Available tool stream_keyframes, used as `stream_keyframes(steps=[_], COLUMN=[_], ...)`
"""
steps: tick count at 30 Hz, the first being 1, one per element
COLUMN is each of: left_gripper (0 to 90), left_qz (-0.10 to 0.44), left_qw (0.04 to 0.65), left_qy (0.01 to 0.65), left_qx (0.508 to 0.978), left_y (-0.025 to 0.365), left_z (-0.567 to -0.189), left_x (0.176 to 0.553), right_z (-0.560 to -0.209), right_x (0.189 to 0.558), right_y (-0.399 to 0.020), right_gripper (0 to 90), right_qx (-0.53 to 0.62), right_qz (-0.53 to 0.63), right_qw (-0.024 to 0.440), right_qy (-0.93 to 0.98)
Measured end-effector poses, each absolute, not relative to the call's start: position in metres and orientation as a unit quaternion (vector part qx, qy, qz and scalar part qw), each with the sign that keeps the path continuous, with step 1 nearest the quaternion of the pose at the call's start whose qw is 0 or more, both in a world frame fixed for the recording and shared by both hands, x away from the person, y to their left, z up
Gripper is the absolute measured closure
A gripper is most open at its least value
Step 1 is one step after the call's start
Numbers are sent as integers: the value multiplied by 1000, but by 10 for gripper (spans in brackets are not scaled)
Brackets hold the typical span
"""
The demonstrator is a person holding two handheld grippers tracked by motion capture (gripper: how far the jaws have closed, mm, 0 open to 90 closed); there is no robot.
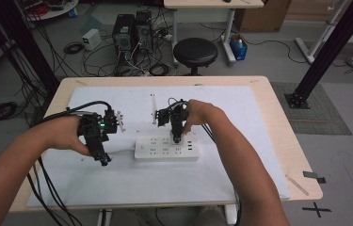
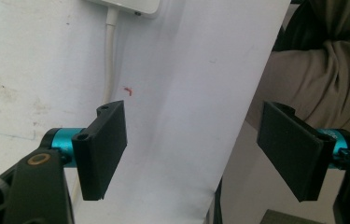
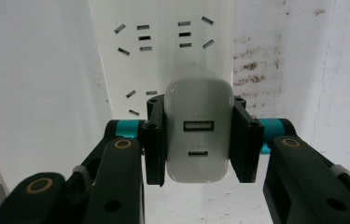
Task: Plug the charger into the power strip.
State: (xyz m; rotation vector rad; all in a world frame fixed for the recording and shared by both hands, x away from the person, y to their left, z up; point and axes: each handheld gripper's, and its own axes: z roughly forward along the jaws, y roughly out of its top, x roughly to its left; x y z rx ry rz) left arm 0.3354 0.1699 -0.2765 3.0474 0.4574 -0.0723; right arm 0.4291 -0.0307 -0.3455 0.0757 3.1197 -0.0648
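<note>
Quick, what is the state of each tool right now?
Left tool: open, holding nothing.
Right tool: closed on the white charger, above the power strip.

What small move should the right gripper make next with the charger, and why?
Probably press straight down. The right gripper has its jaws shut on the white USB charger, which sits over the sockets of the power strip; whether it is fully seated cannot be told.

From my right claw's camera, the white charger (image 3: pixel 199 130) hides its own prongs and part of the power strip (image 3: pixel 163 42). The left one crops the strip (image 2: pixel 130 5), whose cable (image 2: pixel 110 56) vanishes behind a jaw.
</note>
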Motion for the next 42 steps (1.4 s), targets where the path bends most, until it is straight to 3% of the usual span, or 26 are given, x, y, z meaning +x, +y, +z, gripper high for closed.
stream_keyframes(steps=[42], left_gripper=[244], left_qz=[-31], left_qw=[25], left_qy=[145], left_qx=[989], left_y=[168], left_z=[-285], left_x=[341], right_z=[-355], right_x=[423], right_y=[-28], right_gripper=[628], right_qx=[24], right_qz=[-41], right_qw=[26], right_qy=[999])
